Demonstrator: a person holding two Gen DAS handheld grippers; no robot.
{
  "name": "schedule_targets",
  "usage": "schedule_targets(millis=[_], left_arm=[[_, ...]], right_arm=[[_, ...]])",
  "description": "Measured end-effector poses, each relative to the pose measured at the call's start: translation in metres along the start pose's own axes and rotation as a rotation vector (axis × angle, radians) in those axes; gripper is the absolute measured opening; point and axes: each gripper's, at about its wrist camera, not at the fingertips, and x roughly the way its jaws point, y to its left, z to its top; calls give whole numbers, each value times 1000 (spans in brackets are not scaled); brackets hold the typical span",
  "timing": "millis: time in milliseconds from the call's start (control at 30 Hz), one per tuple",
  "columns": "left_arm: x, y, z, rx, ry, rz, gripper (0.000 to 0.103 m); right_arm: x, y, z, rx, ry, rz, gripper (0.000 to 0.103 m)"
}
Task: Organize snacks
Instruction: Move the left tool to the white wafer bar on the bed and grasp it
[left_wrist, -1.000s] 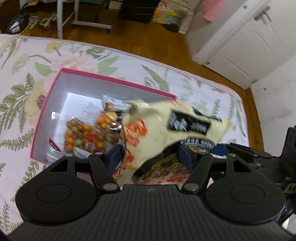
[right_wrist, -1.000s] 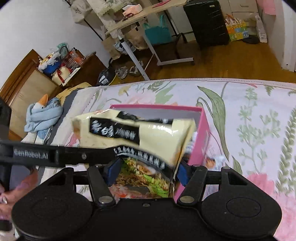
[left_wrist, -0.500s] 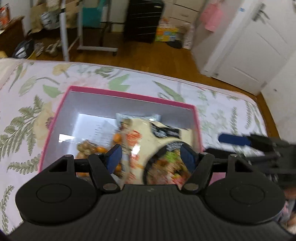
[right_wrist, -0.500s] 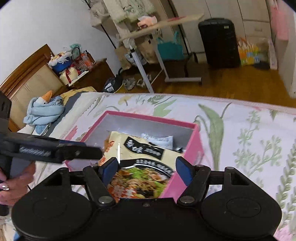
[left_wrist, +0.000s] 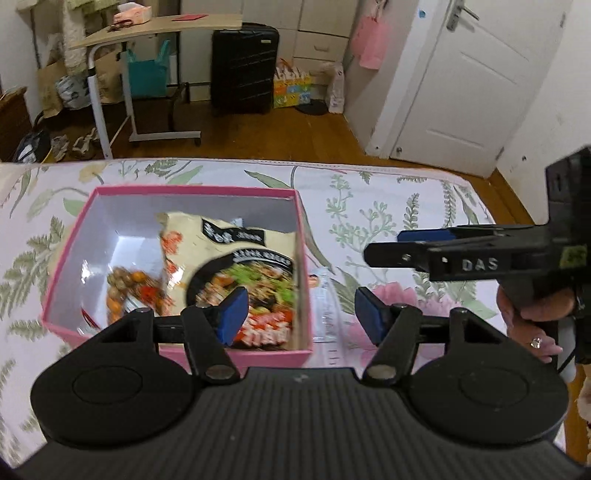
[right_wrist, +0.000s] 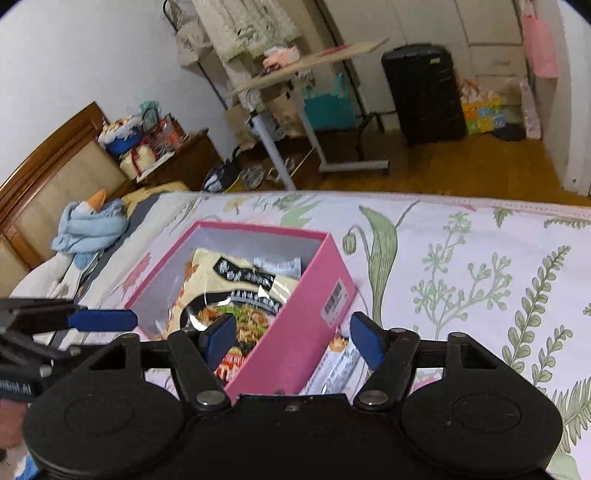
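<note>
The noodle bag (left_wrist: 236, 258) lies in the pink box (left_wrist: 192, 192). The left claw (left_wrist: 297, 314) and right claw (right_wrist: 293, 339) are empty, half open and closing.

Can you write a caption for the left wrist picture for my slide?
Noodle packet lies inside the pink box on the flowery bed, both grippers empty.

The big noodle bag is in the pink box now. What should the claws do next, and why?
Probably reach the right claw for the white snack packet lying on the flowered bedsheet beside the pink cardboard box. The yellow noodle bag already rests inside the box, both claws hold nothing, their jaws closing, and that packet is still outside.
</note>
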Motion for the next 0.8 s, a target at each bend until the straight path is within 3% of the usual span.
schedule_targets(millis=[100, 233, 533, 733, 800], left_arm=[[7, -12, -14, -75, 5, -10, 61], [21, -24, -35, -197, -12, 2, 61], [53, -46, -80, -241, -28, 78, 58], [88, -46, -94, -308, -39, 88, 56], [100, -49, -97, -314, -61, 88, 54]], right_arm=[[7, -9, 1, -28, 54, 33, 57], [27, -21, 1, -66, 118, 59, 55], [101, -58, -1, -160, 204, 88, 54], [135, -73, 1, -199, 201, 115, 49], [141, -75, 1, -193, 219, 153, 41]])
